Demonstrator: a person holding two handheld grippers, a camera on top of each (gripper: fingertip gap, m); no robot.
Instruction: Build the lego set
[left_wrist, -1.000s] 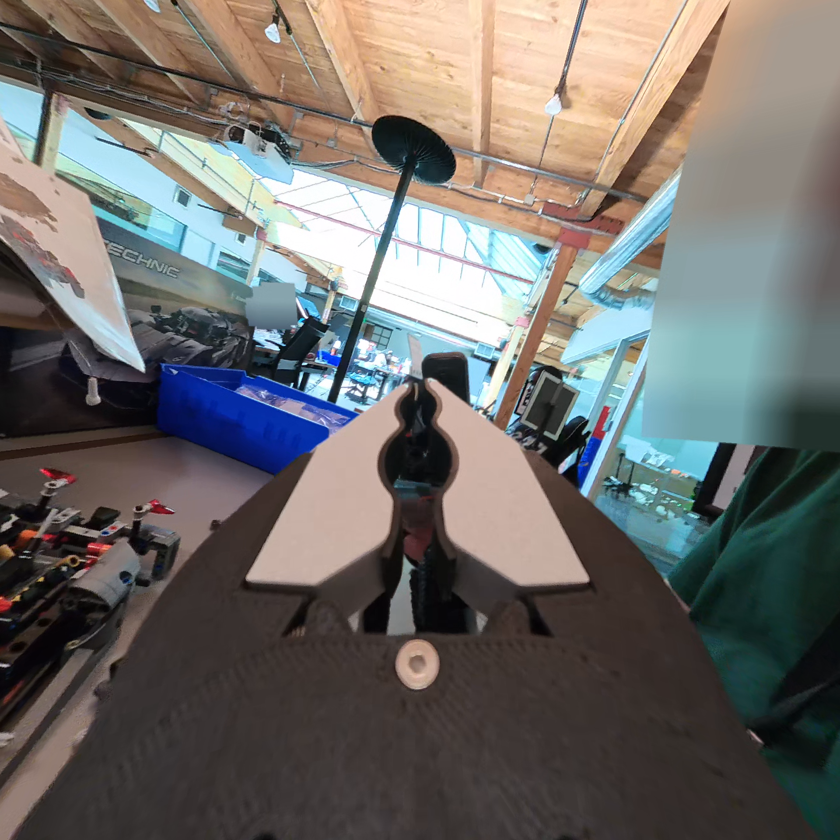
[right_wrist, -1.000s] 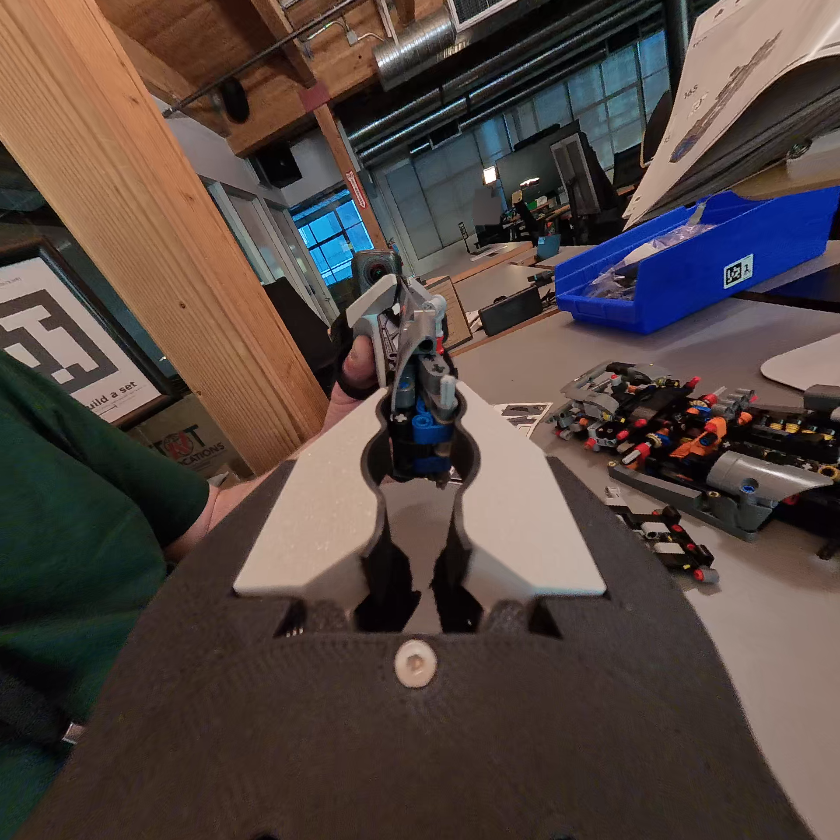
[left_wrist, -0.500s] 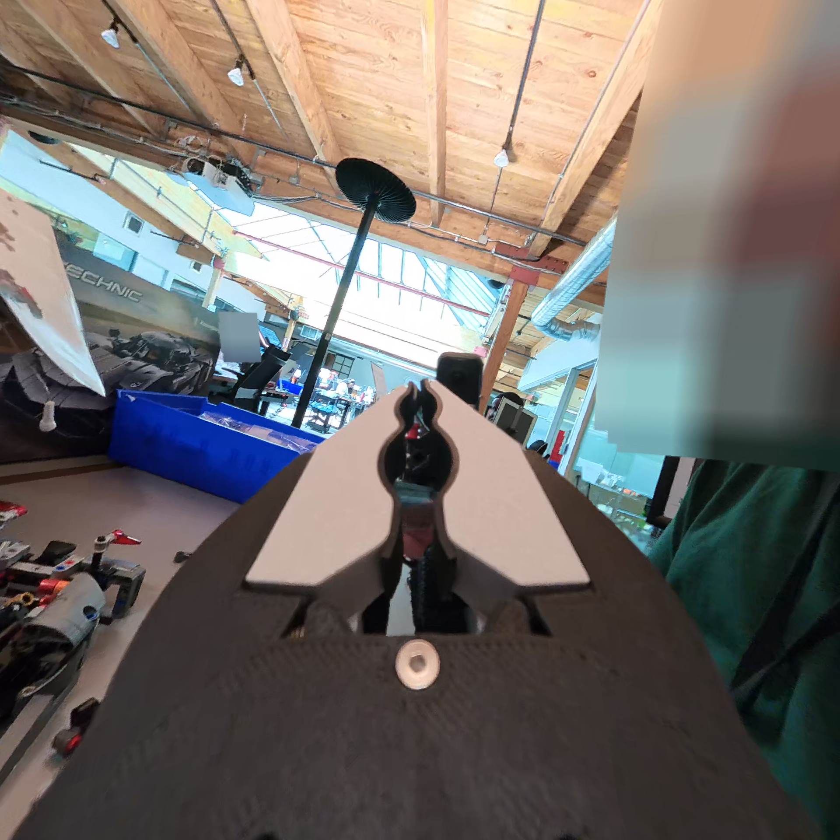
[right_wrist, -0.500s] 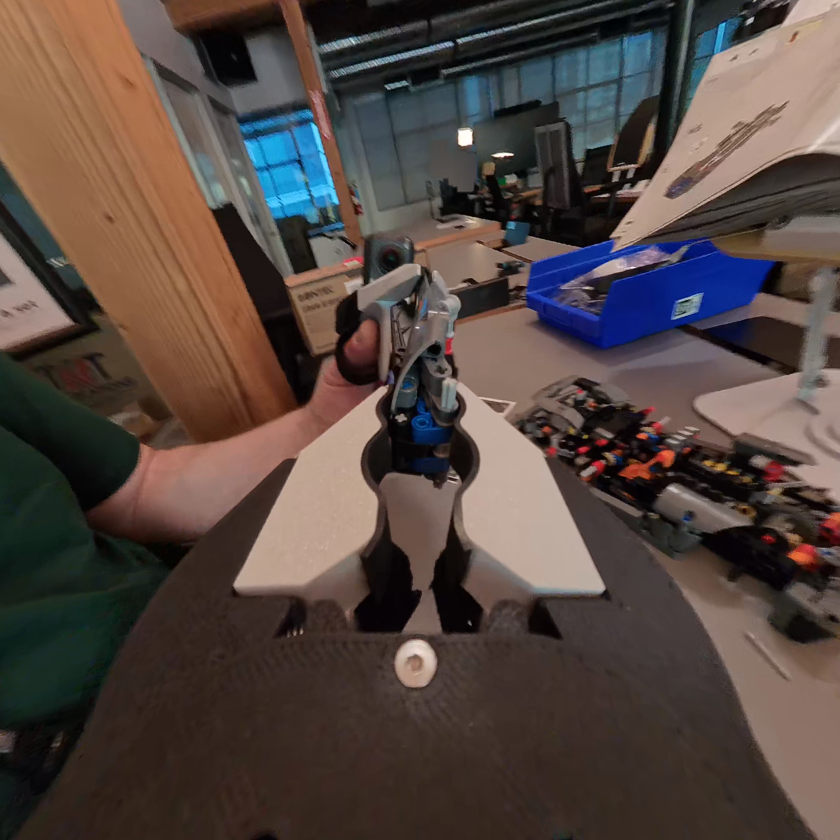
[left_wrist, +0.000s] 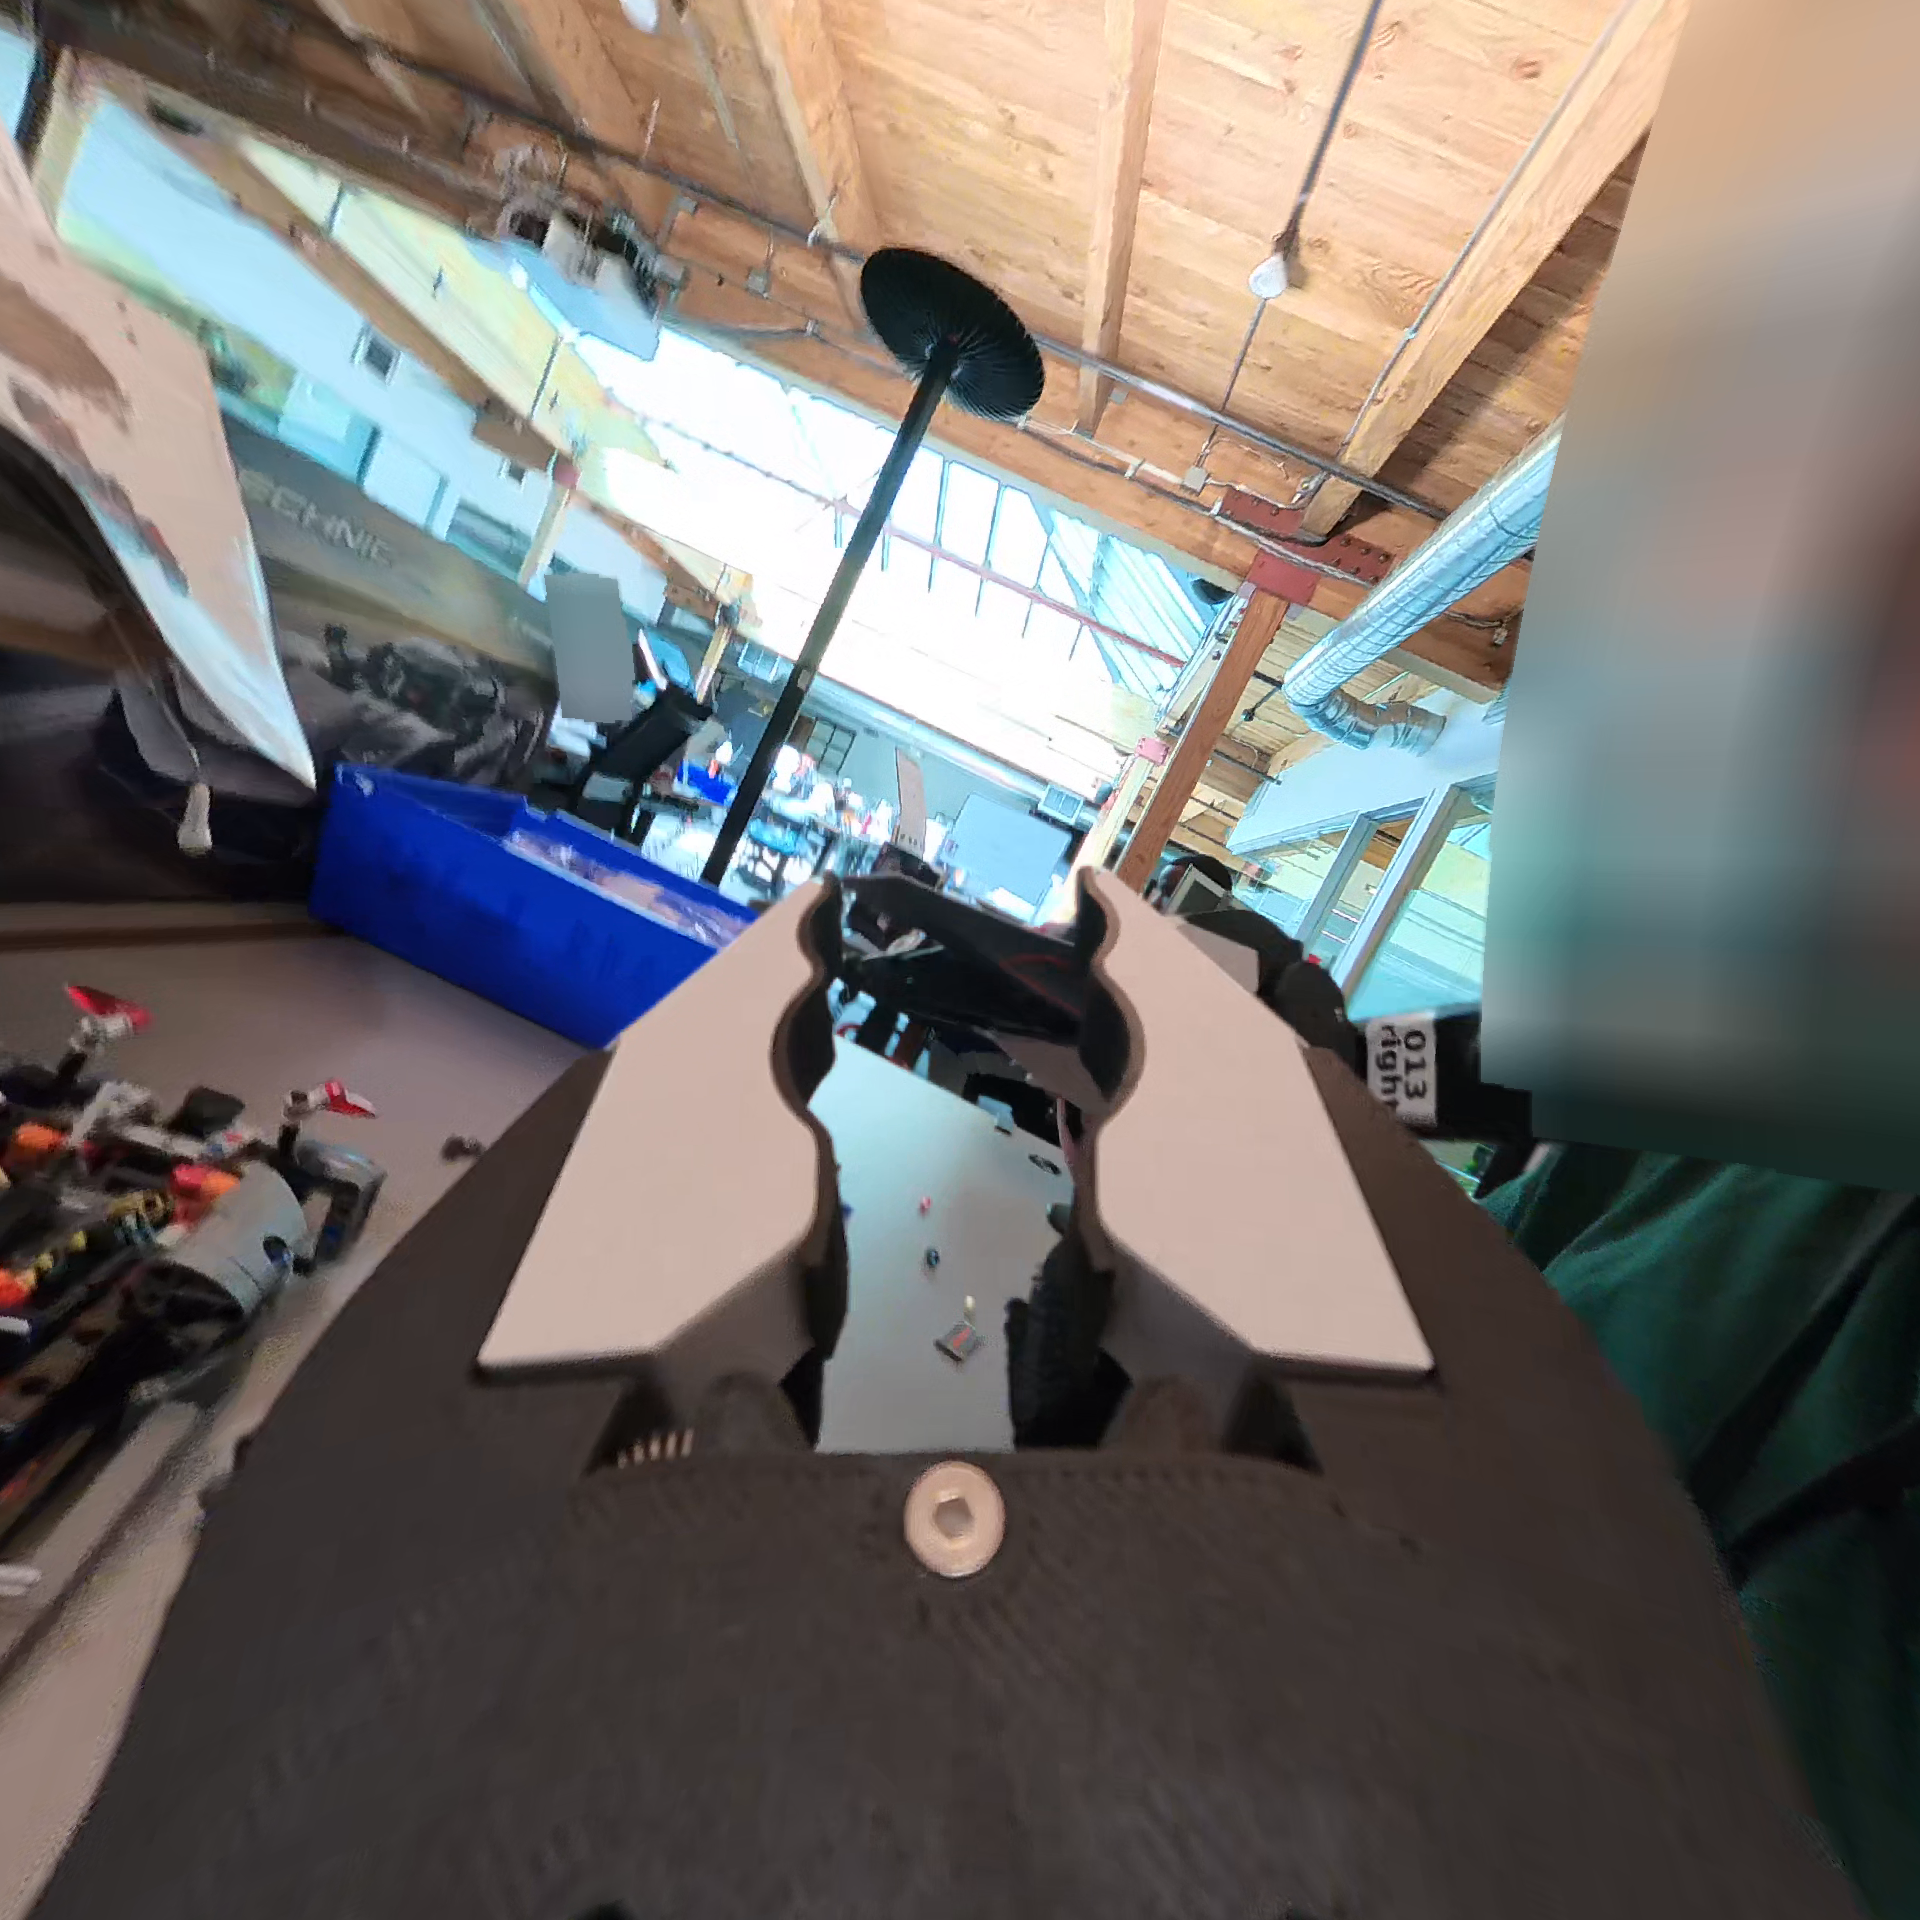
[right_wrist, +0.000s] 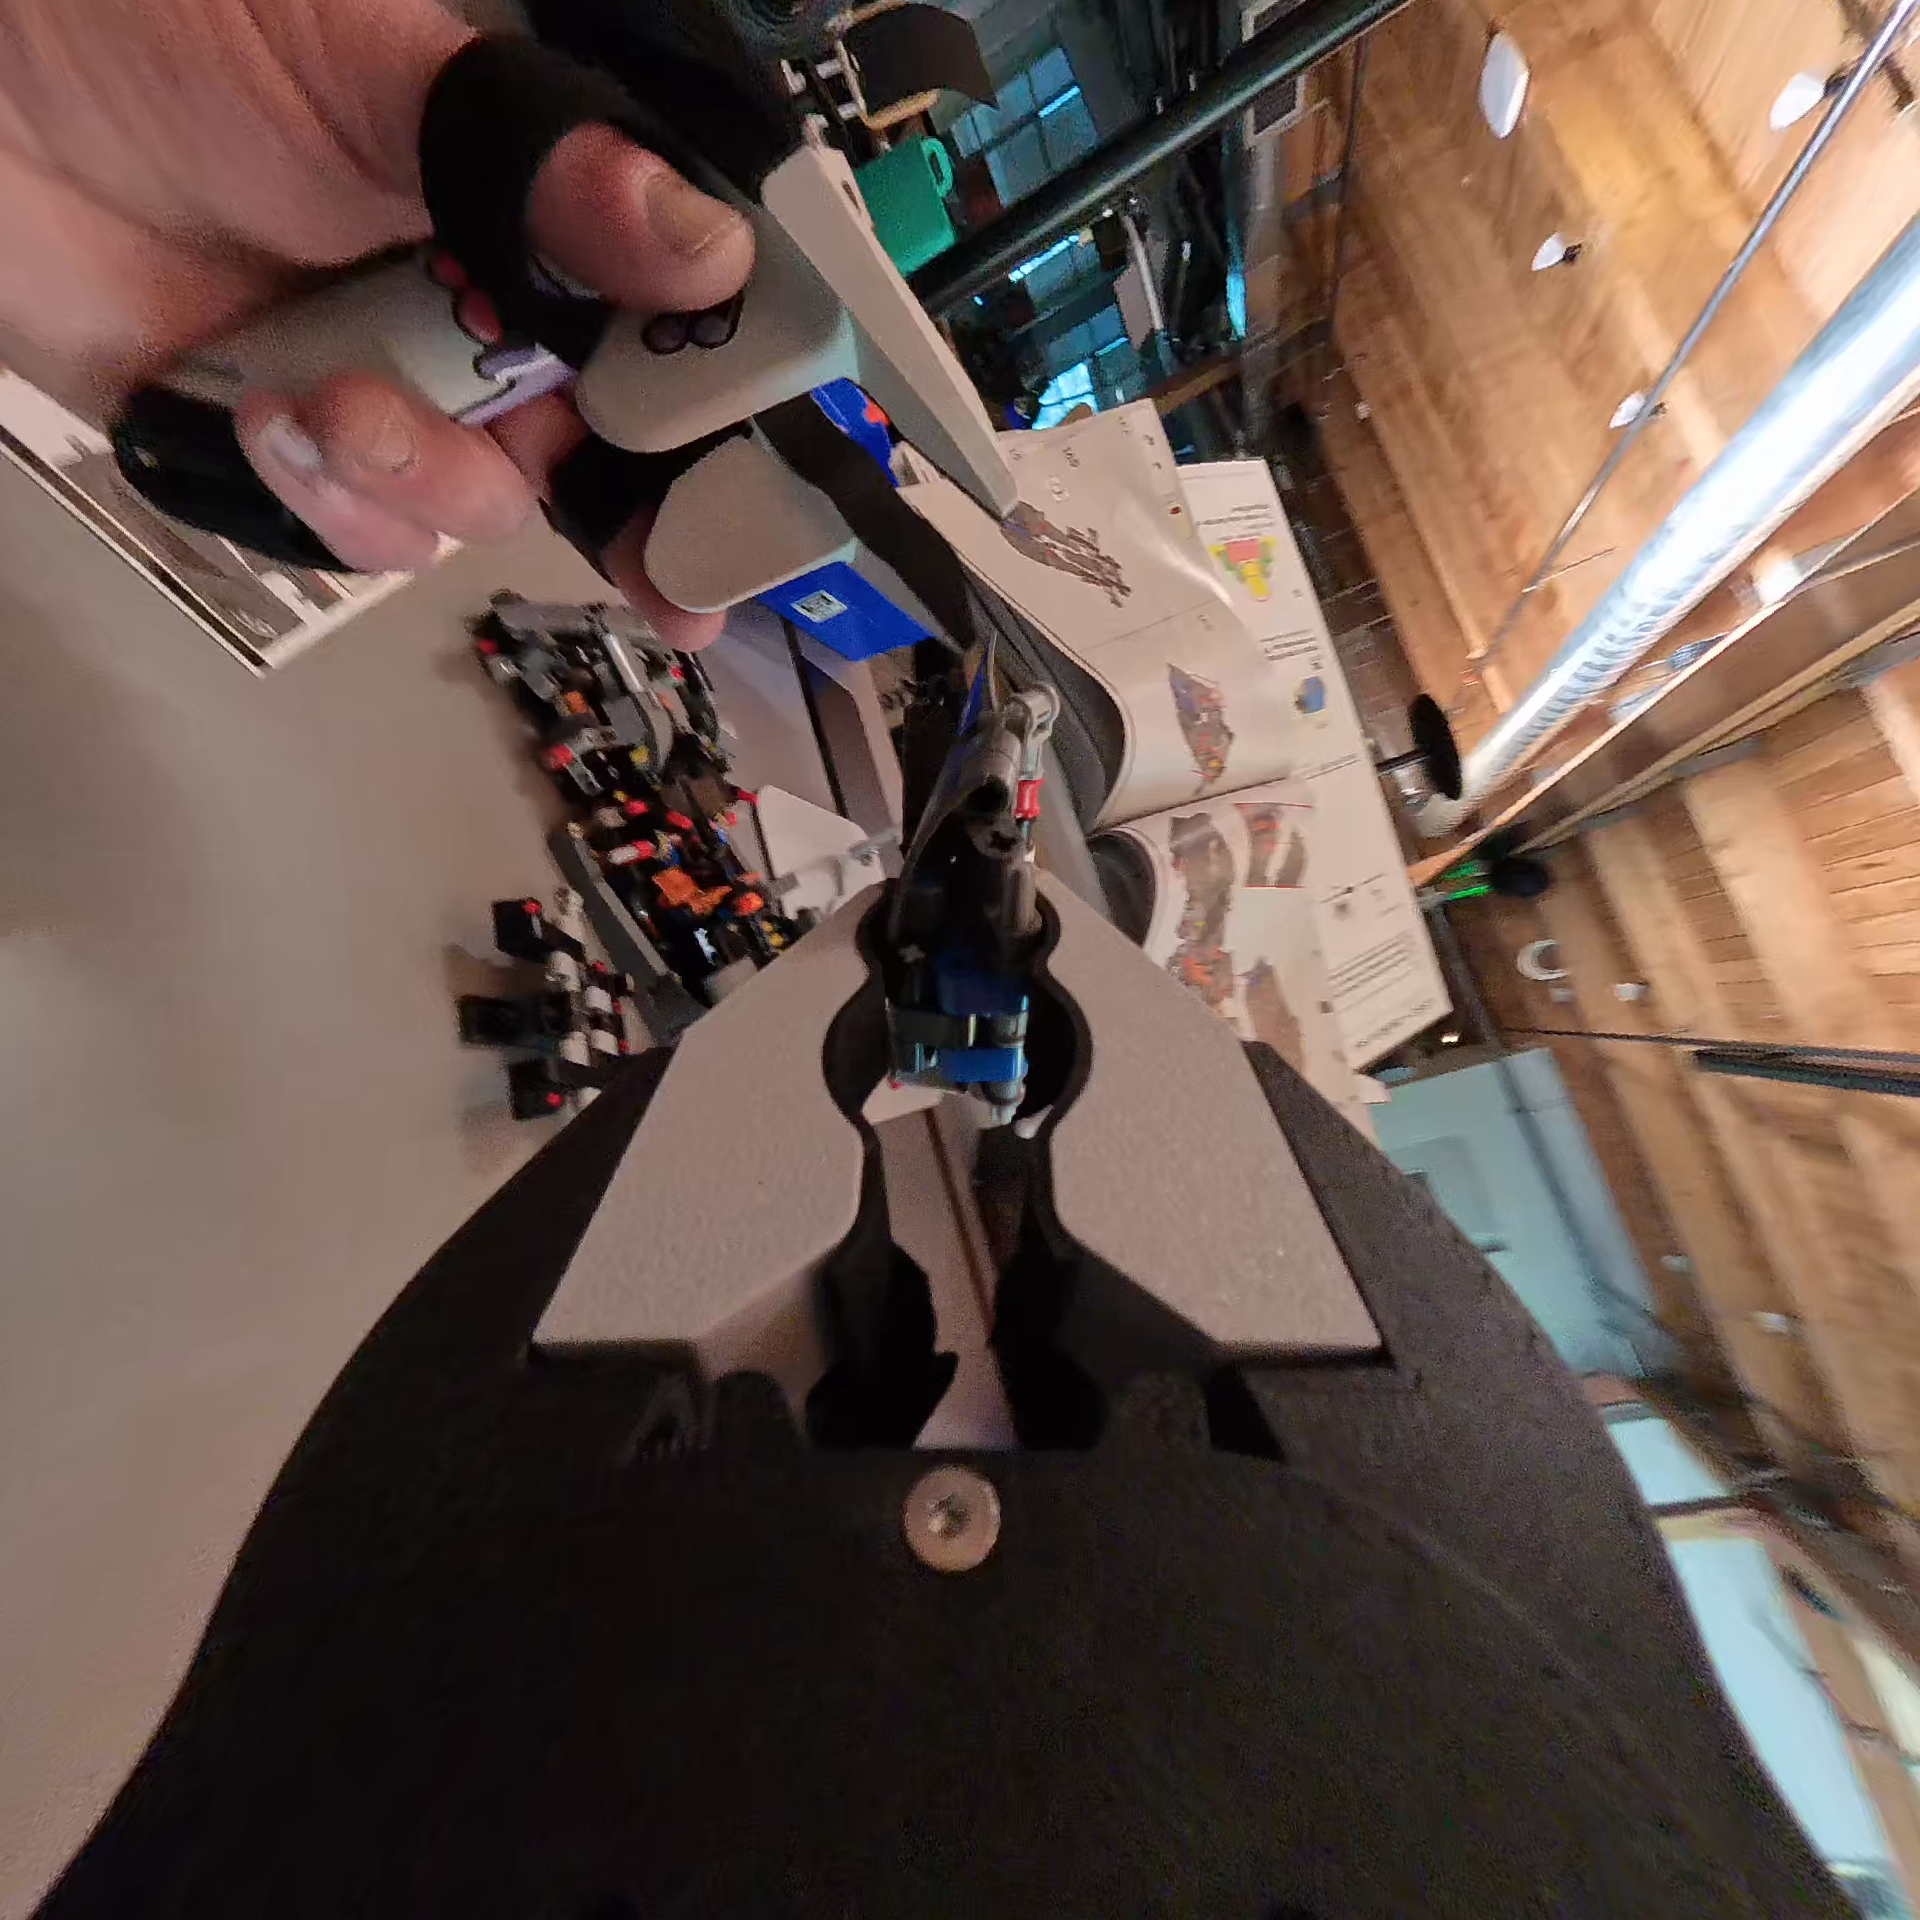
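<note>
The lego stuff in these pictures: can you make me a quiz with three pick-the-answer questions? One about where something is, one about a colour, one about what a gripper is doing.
1. Where does the big half-built lego model lie?
A. on the grey table
B. in the bin
C. on the floor

2. What colour is the bin at the back of the table?
A. red
B. blue
C. yellow

3. How is the left gripper?
A. shut on a brick
B. open and empty
C. shut on paper

Answers: 1 A, the model rests on the tabletop; 2 B, its walls are bright blue; 3 B, its fingers stand apart with nothing between, while the right gripper grips a small lego piece.
</note>
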